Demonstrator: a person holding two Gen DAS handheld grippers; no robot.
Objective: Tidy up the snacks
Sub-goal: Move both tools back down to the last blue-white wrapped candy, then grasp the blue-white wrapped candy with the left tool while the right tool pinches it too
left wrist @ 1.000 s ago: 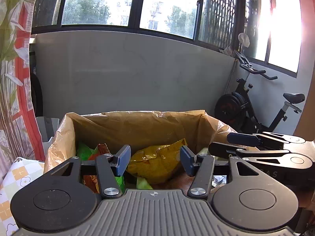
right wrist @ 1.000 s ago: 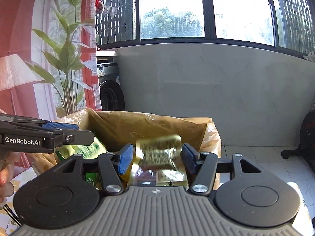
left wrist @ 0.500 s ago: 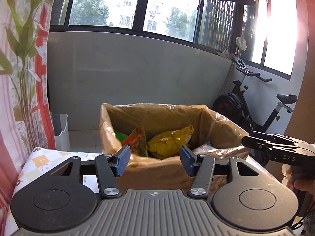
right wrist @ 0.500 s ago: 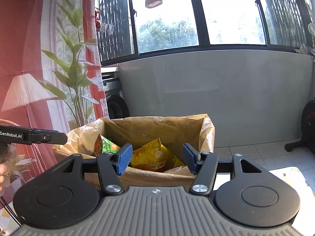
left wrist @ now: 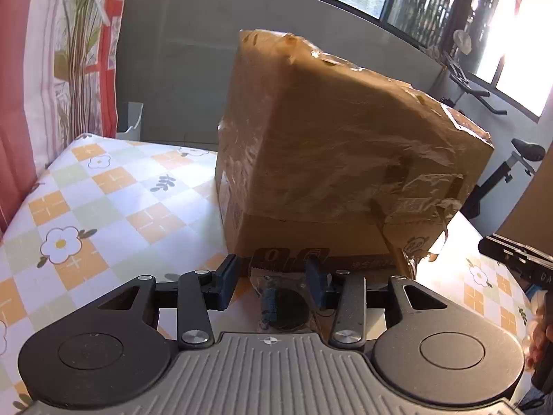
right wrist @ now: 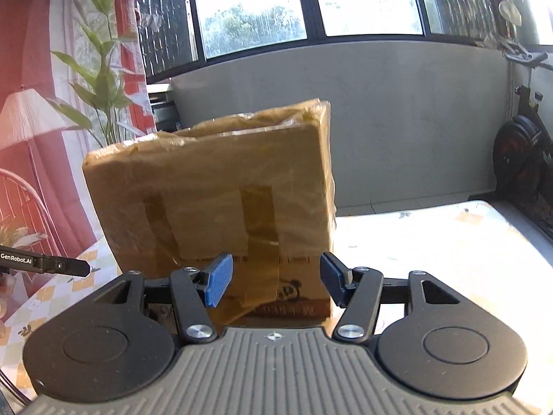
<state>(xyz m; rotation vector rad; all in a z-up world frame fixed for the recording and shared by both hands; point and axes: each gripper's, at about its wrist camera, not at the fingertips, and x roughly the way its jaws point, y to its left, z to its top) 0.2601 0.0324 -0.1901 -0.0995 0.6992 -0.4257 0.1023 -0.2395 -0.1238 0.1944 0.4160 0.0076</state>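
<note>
1. Right now a small clear snack packet (left wrist: 281,302) lies flat on the bench (left wrist: 103,204), between my left jaws (left wrist: 273,276), just before the taped cardboard box (left wrist: 331,159).
2. Its long axis seems to run away from me, toward the box.
3. Left jaws are spread around it, not pinching; right jaws (right wrist: 273,278) are spread too, holding nothing, facing the box front.
4. Progress, I judge: this packet is left to box; the box's inside is hidden from here.
</note>
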